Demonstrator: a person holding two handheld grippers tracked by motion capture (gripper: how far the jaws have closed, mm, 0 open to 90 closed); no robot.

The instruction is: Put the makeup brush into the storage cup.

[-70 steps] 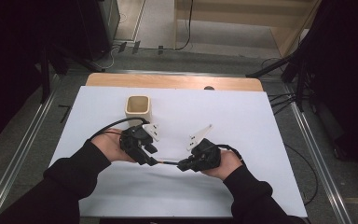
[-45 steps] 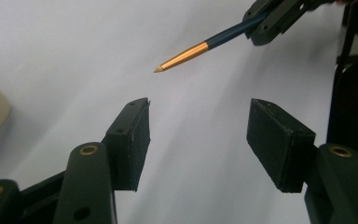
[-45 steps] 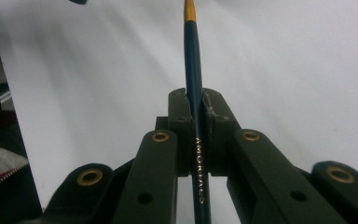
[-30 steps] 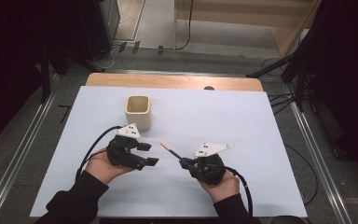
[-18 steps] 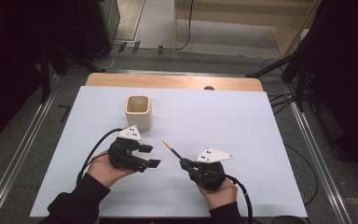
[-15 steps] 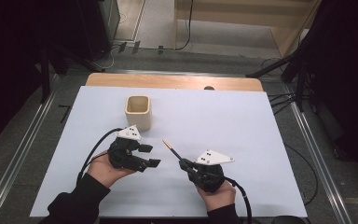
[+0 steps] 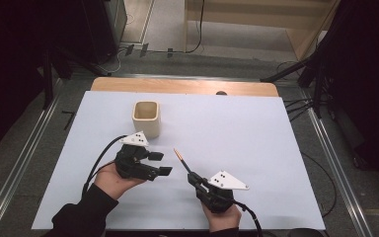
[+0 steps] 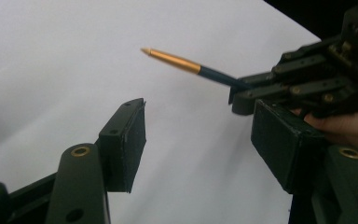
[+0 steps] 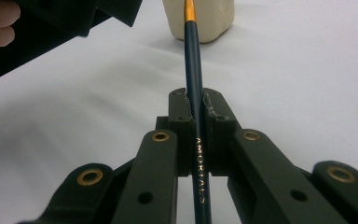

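Left claw point(image 8: 200, 140) jaws apart, pen point(image 8: 191, 66) clamped in right claw point(image 8: 242, 95) beyond, white table point(image 8: 74, 56)

Even overhead light, dark surround, close-range softness in both gripper views.
High view: white table point(image 7: 256, 148) evenly lit, no glare, faint soft shadows; floor beyond falls to near black. Left gripper view: grainy, right gripper point(image 8: 242, 93) slightly soft, top-right corner black. Right gripper view: pen point(image 9: 193, 93) lettering sharp, cup point(image 9: 209, 21) blurred; diffuse shadow on the table at left.
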